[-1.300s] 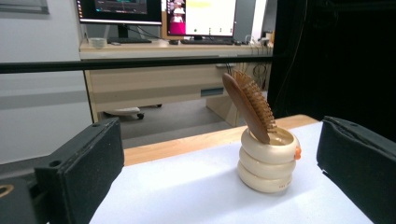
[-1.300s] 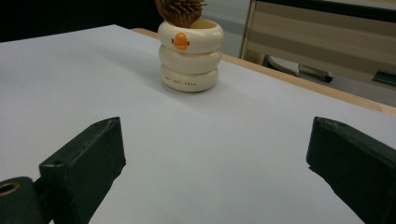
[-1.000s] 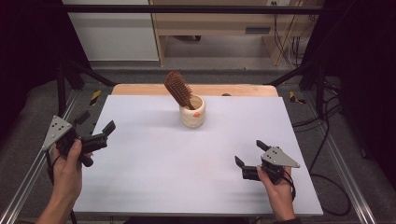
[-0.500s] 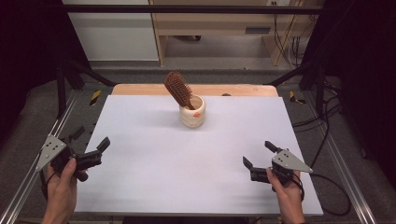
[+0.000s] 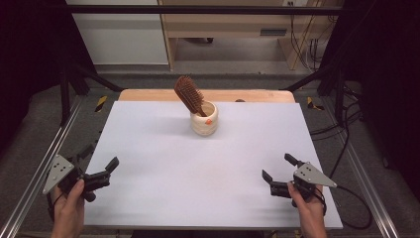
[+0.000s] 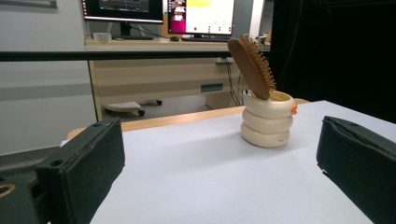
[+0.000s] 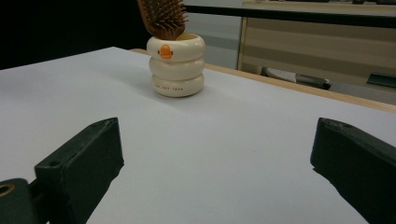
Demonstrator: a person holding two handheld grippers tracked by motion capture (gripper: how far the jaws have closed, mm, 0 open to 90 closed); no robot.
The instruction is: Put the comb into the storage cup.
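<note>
We hold our left gripper [image 5: 99,171] and right gripper [image 5: 277,174] wide open and empty at the near corners of the white surface [image 5: 148,198]. The hairbrush [image 5: 189,94] leans, handle down, in the cream holder [image 5: 204,119] well beyond both. Reaching in, we should probably steady the holder before lifting the brush

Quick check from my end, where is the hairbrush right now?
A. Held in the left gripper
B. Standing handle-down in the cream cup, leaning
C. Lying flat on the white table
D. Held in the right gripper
B: the hairbrush stands tilted in the cream cup, and the left gripper and right gripper are both open and empty at the table's near edge.
</note>
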